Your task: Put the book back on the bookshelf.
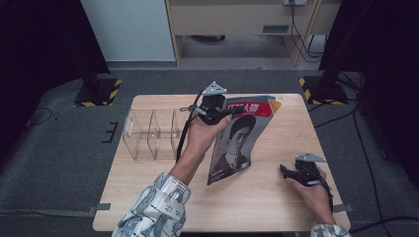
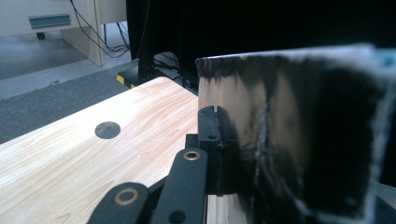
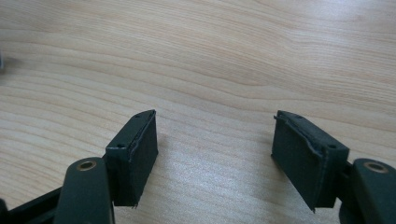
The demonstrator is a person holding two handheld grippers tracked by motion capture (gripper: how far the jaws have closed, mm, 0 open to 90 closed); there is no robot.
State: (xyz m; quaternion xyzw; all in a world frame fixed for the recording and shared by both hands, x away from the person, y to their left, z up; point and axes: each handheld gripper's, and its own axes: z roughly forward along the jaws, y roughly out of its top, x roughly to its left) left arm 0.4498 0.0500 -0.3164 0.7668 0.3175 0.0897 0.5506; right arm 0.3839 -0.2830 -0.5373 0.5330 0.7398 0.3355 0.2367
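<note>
A magazine [image 1: 237, 143] with a red title band and a portrait on its cover stands tilted over the middle of the wooden table [image 1: 276, 197], its lower corner near the tabletop. My left gripper [image 1: 217, 112] is shut on its upper left edge. In the left gripper view the near jaw presses flat against the dark, blurred magazine [image 2: 289, 140], and the far jaw is hidden behind it. My right gripper [image 1: 286, 172] rests low over the table's right side, apart from the magazine. Its jaws stand open over bare wood [image 3: 210, 56] with nothing between them [image 3: 215, 149].
A clear plastic organizer [image 1: 150, 133] with upright dividers stands at the table's left side, close beside my left forearm. A round hole [image 2: 107, 129] marks the tabletop near its far edge. Dark stands with striped bases flank the table on the grey floor.
</note>
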